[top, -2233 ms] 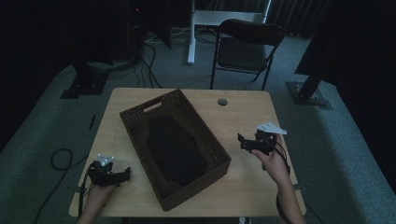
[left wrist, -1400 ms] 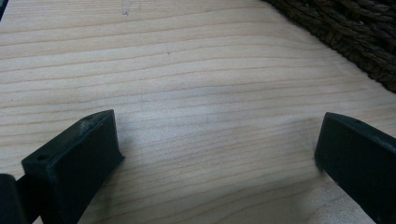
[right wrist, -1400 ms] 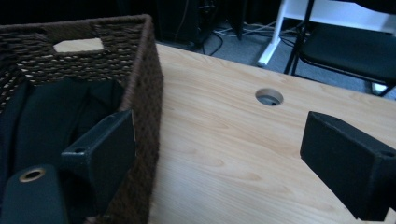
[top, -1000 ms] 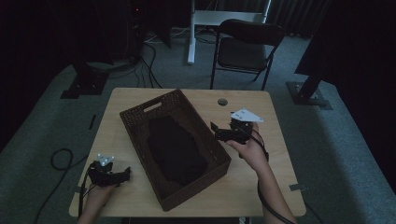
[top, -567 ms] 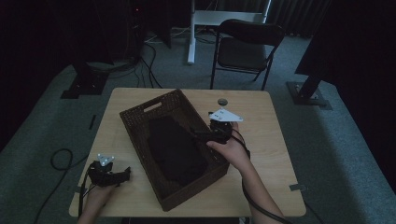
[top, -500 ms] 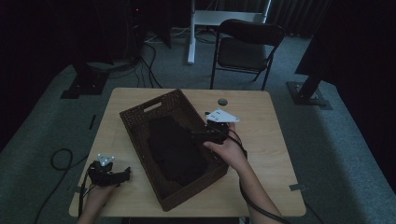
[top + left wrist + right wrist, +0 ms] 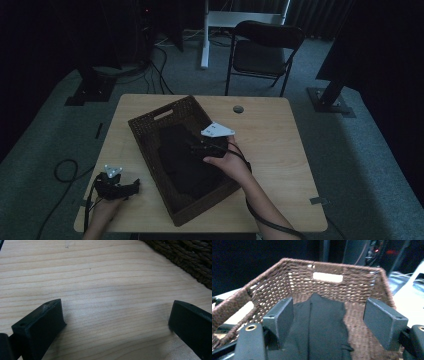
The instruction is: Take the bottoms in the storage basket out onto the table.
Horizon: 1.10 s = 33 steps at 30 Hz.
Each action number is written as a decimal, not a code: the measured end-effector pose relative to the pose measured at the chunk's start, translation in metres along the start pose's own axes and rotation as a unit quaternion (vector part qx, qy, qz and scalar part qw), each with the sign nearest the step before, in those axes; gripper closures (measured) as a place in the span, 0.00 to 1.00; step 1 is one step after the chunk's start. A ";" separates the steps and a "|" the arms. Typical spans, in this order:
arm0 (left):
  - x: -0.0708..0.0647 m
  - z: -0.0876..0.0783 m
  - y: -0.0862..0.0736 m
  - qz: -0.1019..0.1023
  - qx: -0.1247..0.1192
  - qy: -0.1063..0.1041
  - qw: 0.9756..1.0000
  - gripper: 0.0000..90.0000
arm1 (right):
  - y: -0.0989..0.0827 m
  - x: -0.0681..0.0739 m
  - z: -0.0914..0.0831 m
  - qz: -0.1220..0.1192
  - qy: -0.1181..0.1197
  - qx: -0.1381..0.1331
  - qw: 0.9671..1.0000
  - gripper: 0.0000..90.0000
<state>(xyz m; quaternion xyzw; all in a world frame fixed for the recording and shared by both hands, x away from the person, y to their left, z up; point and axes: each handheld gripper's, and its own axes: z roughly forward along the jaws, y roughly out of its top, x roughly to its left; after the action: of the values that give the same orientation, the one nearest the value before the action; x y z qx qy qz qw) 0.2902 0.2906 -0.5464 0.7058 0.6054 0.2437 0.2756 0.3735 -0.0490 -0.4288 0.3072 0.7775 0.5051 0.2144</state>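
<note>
On a pale wooden surface (image 7: pixel 280 145), a dark brown woven wicker basket (image 7: pixel 150 137) holds a crumpled black cloth (image 7: pixel 182 160), above which the right gripper (image 7: pixel 197 148) hangs with jaws wide and empty, nothing grasped yet, while the left gripper (image 7: pixel 131 188), jaws also wide, rests beside the basket.

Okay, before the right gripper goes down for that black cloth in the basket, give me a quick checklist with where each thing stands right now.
1. Right gripper jaws open: ok.
2. Right gripper over the black cloth: ok.
3. Cloth between the jaws, nothing gripped yet: ok.
4. Woven basket flat on the table: ok.
5. Left gripper open, on the table outside the basket: ok.
6. Cloth free of the weave: cannot tell.
</note>
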 end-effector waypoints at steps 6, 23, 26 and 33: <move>0.000 0.000 0.000 0.000 0.001 0.000 1.000 0.00 | -0.007 0.003 0.015 0.008 0.007 0.019 1.000 0.20; 0.000 0.000 0.000 0.000 0.001 -0.001 1.000 0.00 | -0.021 0.004 0.043 0.046 0.017 0.111 0.993 0.12; 0.000 0.000 0.000 0.000 0.001 -0.001 1.000 0.00 | -0.025 0.004 0.047 0.044 0.003 0.131 0.990 0.12; 0.000 0.000 0.000 0.000 0.001 -0.001 1.000 0.00 | -0.034 0.002 0.057 0.034 -0.006 0.180 0.983 0.12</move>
<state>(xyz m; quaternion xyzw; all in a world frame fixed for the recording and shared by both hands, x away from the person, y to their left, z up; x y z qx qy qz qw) 0.2902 0.2907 -0.5463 0.7065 0.6051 0.2428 0.2754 0.3999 -0.0204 -0.4824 0.3703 0.8437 0.3617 0.1427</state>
